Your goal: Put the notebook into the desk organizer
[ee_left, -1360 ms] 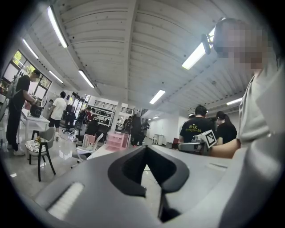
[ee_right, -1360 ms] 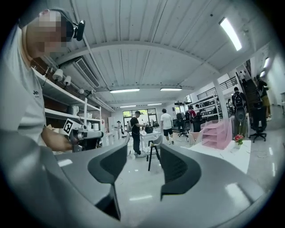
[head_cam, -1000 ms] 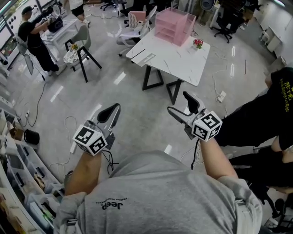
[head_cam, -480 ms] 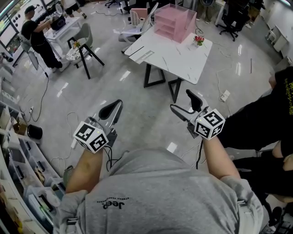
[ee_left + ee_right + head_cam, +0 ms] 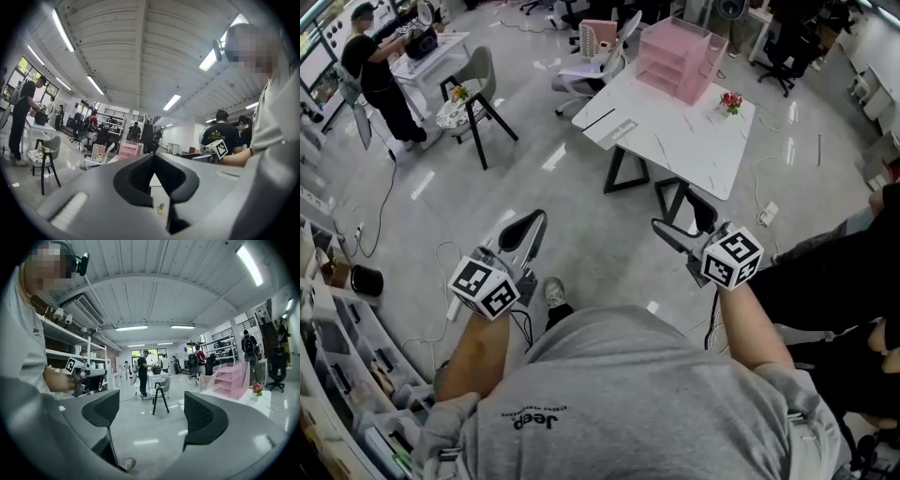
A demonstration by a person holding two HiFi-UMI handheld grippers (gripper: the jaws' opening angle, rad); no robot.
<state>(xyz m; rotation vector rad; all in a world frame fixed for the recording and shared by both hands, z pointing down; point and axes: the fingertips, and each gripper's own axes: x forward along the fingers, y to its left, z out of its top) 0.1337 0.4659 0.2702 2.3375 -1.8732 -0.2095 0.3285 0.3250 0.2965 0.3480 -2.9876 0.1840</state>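
Note:
The pink desk organizer stands at the far side of a white table, several steps ahead of me. It also shows in the right gripper view and small in the left gripper view. A thin flat white item lies near the table's left edge; I cannot tell whether it is the notebook. My left gripper is held in the air, shut and empty. My right gripper is also in the air, open with nothing between its jaws.
A small red flower pot sits on the table's right part. A grey chair on black legs and a white office chair stand left of the table. Shelves line my left, and a person in black is close on my right.
The table and organizer have shifted right in the head view as I move. A shoe now shows below the left gripper. Both grippers keep their pose.

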